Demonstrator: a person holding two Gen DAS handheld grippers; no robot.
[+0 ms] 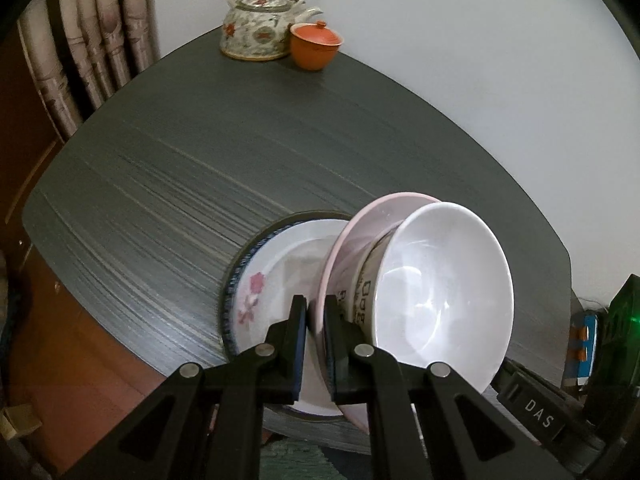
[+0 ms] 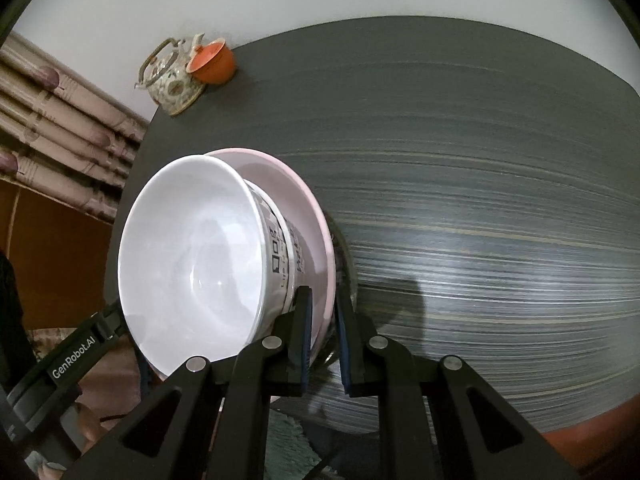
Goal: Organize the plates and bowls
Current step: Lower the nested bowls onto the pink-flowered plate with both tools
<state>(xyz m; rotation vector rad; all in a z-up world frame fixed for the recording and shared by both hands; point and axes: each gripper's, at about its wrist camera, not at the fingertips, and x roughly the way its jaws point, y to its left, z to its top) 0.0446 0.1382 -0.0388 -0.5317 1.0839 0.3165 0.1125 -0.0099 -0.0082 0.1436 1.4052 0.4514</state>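
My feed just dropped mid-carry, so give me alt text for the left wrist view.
The left gripper is shut on the rim of a pink plate carrying a white bowl, held above a floral, blue-rimmed plate lying on the dark table. A patterned teapot and an orange lidded cup stand at the far edge.

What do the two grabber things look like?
Both are black. The left gripper and the right gripper each have two flat fingers with dark blue pads, angular linkage bars and round silver pins. One body reads "DAS", the other "GenRobot.AI", in white letters.
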